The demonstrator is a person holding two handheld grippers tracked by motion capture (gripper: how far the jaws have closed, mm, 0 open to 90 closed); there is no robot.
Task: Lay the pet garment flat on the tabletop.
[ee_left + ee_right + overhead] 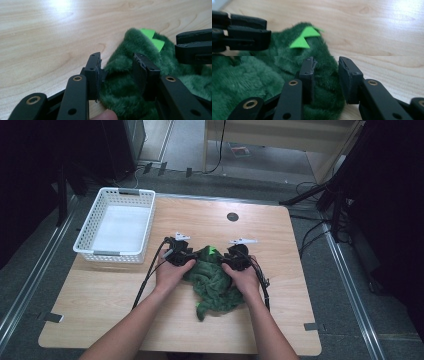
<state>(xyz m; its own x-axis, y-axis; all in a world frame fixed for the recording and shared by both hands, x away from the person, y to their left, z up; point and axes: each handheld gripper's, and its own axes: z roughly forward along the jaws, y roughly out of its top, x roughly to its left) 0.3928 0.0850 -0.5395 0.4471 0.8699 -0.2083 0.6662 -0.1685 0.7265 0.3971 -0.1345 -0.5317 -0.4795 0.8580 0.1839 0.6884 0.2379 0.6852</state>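
A crumpled dark green plush cloth (pixel 216 289) lies on the wooden table (pixel 100 292) between the person's hands. Bright green triangular patches (pixel 212 251) mark its far end. My left gripper (pixel 191 255) is at the cloth's far left edge. In the left gripper view (pixel 117 68) its jaws stand apart around a fold of the plush (pixel 120 87). My right gripper (pixel 226 258) is at the far right edge. In the right gripper view (pixel 327 70) its jaws also straddle a fold of the plush (pixel 324 75). I cannot see either pair of pads pressing the cloth.
A white slotted basket (pixel 87 232) stands at the table's far left with nothing in it. A black round grommet (pixel 232 216) sits near the far edge. Cables trail from both grippers back along the forearms.
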